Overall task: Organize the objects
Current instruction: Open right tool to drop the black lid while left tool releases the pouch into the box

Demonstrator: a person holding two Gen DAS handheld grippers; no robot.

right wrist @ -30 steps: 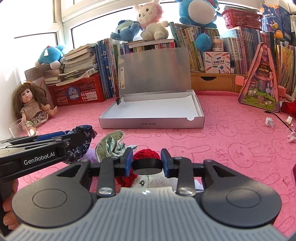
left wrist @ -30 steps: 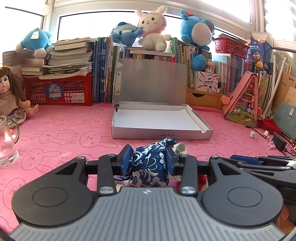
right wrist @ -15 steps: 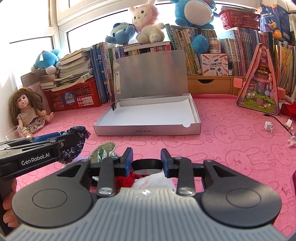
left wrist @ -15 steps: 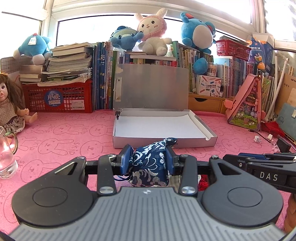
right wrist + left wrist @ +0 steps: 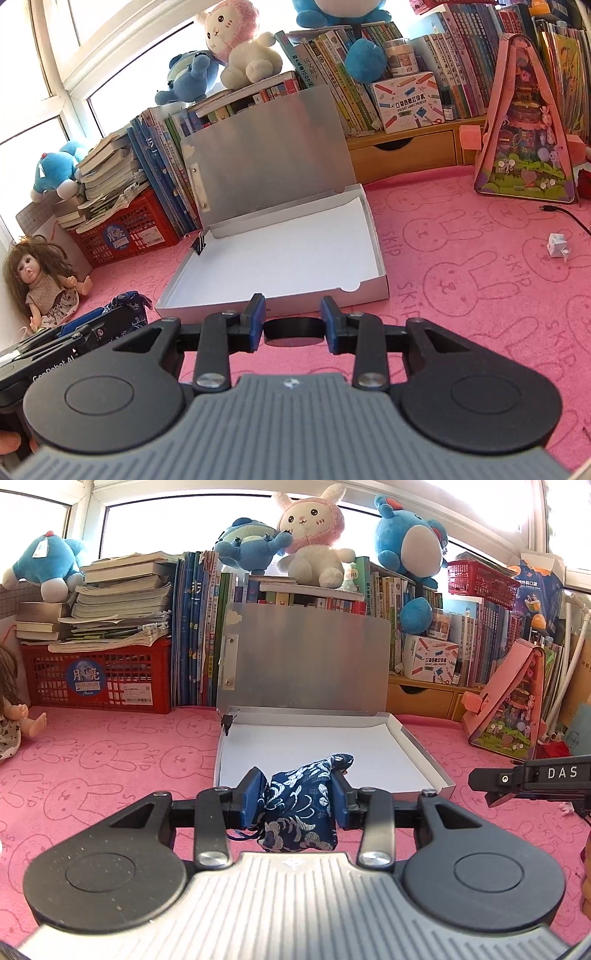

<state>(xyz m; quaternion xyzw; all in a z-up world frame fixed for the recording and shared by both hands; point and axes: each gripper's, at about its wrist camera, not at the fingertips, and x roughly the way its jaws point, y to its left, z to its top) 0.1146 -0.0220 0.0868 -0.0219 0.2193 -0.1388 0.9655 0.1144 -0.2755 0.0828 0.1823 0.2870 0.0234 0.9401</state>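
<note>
An open silver box (image 5: 424, 755) with a white inside and raised lid lies on the pink bunny mat, just beyond both grippers. My left gripper (image 5: 299, 797) is shut on a navy blue patterned cloth pouch (image 5: 301, 812), held over the box's near edge. My right gripper (image 5: 293, 321) is shut on a black round ring-like piece (image 5: 293, 329) just short of the box's front wall (image 5: 332, 293). In the right wrist view the pouch (image 5: 129, 301) and left gripper show at the lower left. A black binder clip (image 5: 198, 243) sits at the box's back left corner.
A doll (image 5: 44, 280) sits at the far left beside a red crate (image 5: 99, 679) stacked with books. Books, plush toys and a wooden drawer (image 5: 402, 151) line the back. A pink house-shaped toy (image 5: 524, 155), a small white paper piece (image 5: 558, 245) and a cable (image 5: 569, 216) lie right.
Both grippers have moved forward to the box with their loads. The right view has tilted. The red knitted item and green-white cloth under the right gripper have dropped out of view.
</note>
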